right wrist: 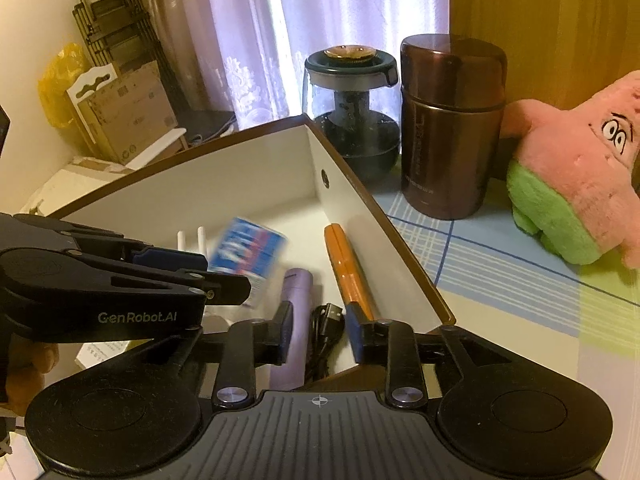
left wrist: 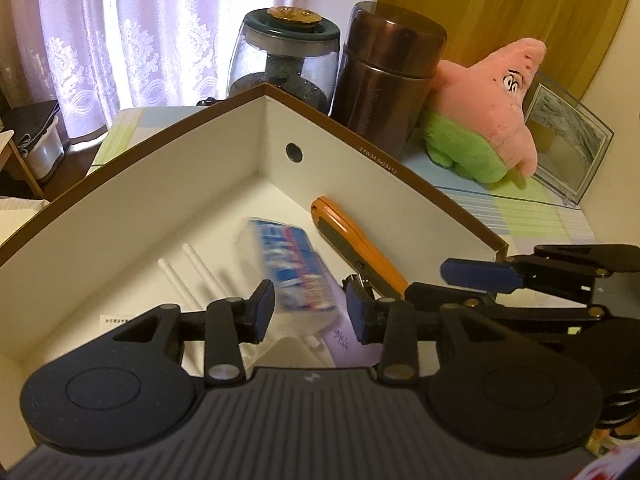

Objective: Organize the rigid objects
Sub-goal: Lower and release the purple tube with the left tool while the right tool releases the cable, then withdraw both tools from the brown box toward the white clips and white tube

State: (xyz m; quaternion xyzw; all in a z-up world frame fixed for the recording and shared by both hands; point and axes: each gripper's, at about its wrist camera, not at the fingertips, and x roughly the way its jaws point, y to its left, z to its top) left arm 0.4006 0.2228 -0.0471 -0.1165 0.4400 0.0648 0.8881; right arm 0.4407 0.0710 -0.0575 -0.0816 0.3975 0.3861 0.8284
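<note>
- Both jaws stand apart, clamping nothing: left gripper and right gripper hang over the box.
- One blurred blue-and-white packet lies in the box at 12 o'clock of the left gripper, with one orange knife at 1 o'clock, two white sticks at 10 o'clock, one purple tube and one black cable.
- Beyond, on the checked tablecloth: one glass jar, one brown flask, one plush star; one curtain behind.

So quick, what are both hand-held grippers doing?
Left hand-held gripper: open, holding nothing; blurred blue package sits beyond it.
Right hand-held gripper: open, nothing held.
</note>
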